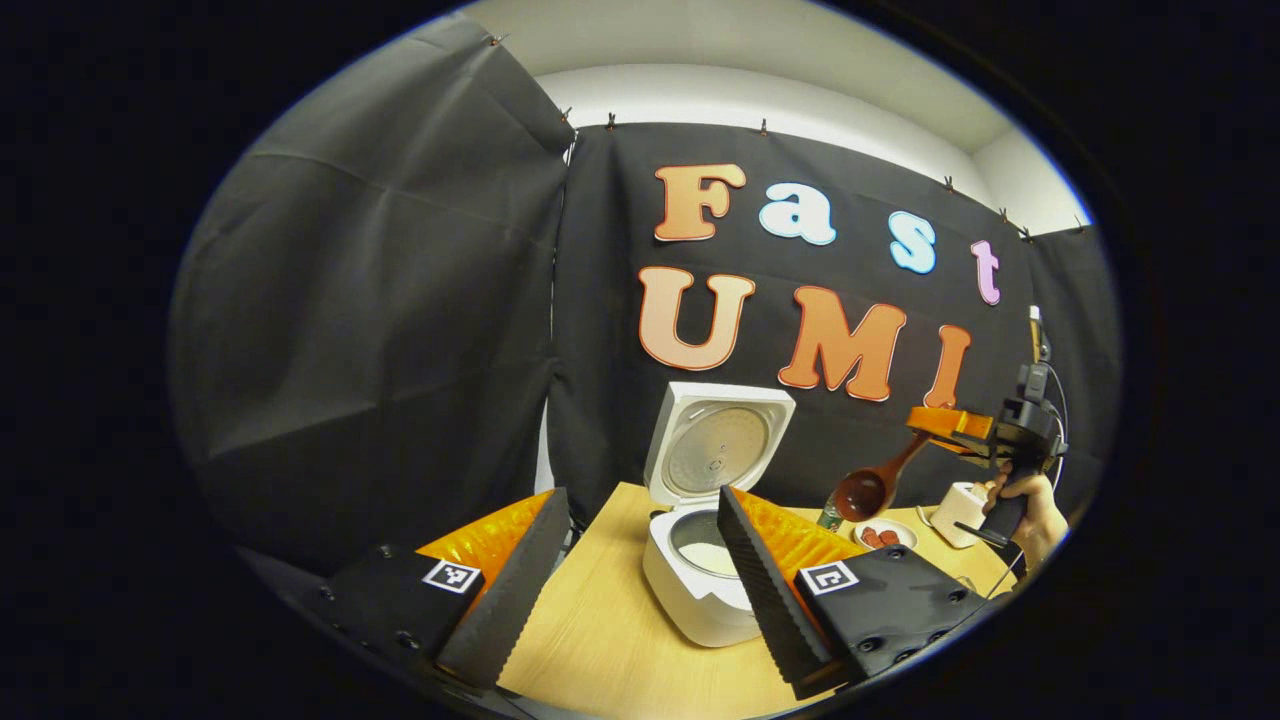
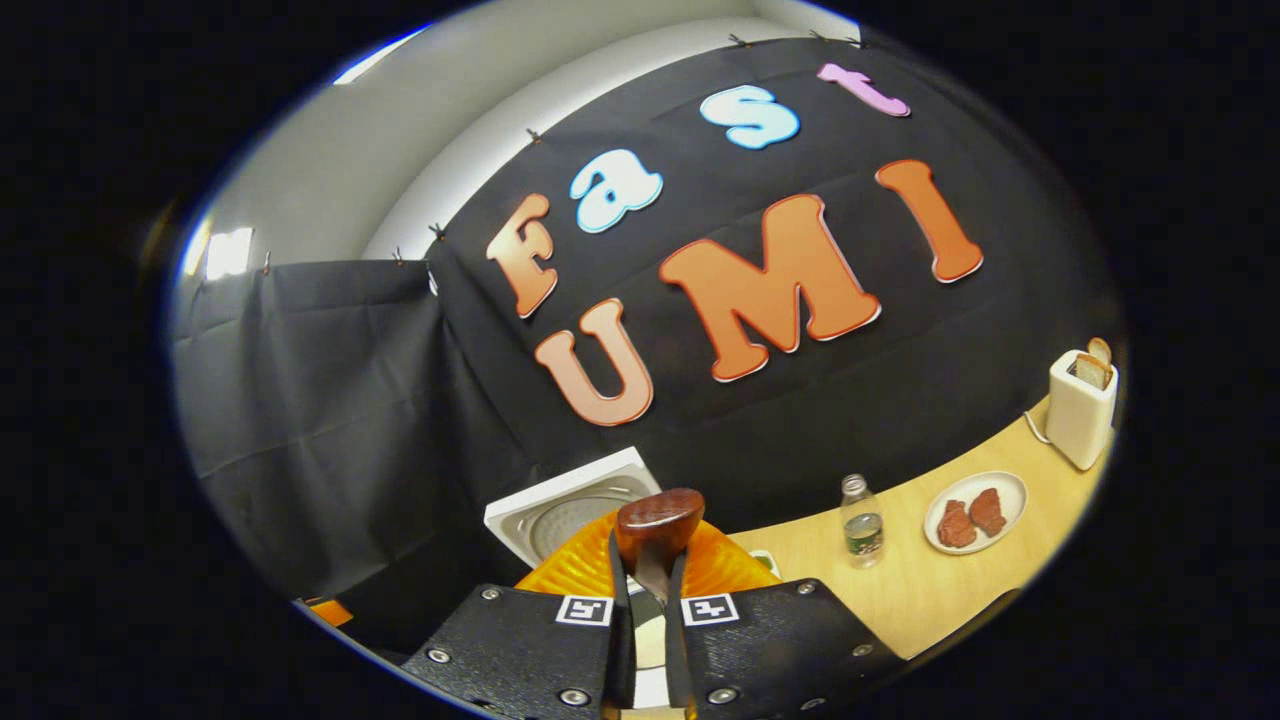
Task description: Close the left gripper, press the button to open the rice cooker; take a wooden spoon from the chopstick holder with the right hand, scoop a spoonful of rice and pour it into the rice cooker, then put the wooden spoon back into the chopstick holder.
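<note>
In the left gripper view, the left gripper (image 1: 640, 580) hung low over the wooden table (image 1: 600, 640) with its fingers spread wide apart, nothing between them. Just beyond them sat the rice cooker (image 1: 700, 580) — lid (image 1: 718, 445) flipped up and standing upright, the inner pot open to view. Off to the right, the right gripper (image 1: 950, 425) was up in the air in a person's hand (image 1: 1030, 505), the wooden spoon (image 1: 875, 485) slanting down from it with its bowl hanging above the table, right of the cooker. A plate (image 1: 885, 535) and a white toaster (image 1: 960, 510) sat behind. In the right gripper view, the fingers were clamped together on the spoon's handle, its bowl poking up ahead, the raised lid just behind. To the right stood a bottle, the plate with two reddish pieces on it, and the toaster.
</note>
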A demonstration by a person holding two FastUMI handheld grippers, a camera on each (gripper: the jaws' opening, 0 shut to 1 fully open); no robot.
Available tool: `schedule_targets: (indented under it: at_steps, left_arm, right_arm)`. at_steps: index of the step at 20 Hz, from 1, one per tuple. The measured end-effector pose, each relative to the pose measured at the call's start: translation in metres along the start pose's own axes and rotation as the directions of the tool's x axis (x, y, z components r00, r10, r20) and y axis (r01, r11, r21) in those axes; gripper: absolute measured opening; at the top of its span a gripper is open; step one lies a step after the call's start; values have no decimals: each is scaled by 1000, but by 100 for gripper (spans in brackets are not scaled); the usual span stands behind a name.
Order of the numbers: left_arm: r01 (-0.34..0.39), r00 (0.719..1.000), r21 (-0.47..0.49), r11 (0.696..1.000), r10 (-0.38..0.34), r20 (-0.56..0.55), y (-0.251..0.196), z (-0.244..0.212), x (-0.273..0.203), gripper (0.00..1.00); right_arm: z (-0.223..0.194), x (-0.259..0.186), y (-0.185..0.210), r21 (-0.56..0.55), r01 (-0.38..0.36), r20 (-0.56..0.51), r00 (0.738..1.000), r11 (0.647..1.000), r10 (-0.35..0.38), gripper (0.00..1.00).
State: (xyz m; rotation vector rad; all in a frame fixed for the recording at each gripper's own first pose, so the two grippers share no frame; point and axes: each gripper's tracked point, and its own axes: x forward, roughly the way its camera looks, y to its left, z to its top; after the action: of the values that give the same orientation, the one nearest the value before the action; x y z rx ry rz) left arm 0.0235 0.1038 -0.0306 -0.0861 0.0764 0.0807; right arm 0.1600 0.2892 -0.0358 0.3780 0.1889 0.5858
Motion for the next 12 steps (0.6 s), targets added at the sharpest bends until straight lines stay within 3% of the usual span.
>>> schedule_targets:
  at_steps: [5, 12]
  left_arm:
    - [16, 1000, 8, 1000, -16, 1, -13, -2, 4, 100]
    - [37, 999, 7, 999, -37, -3, -24, -2, 2, 100]
  right_arm:
    - [25, -67, -79, 20, 132, 29, 991, 991, -132, 11]
    - [25, -165, -191, 43, 345, 45, 937, 938, -347, 11]
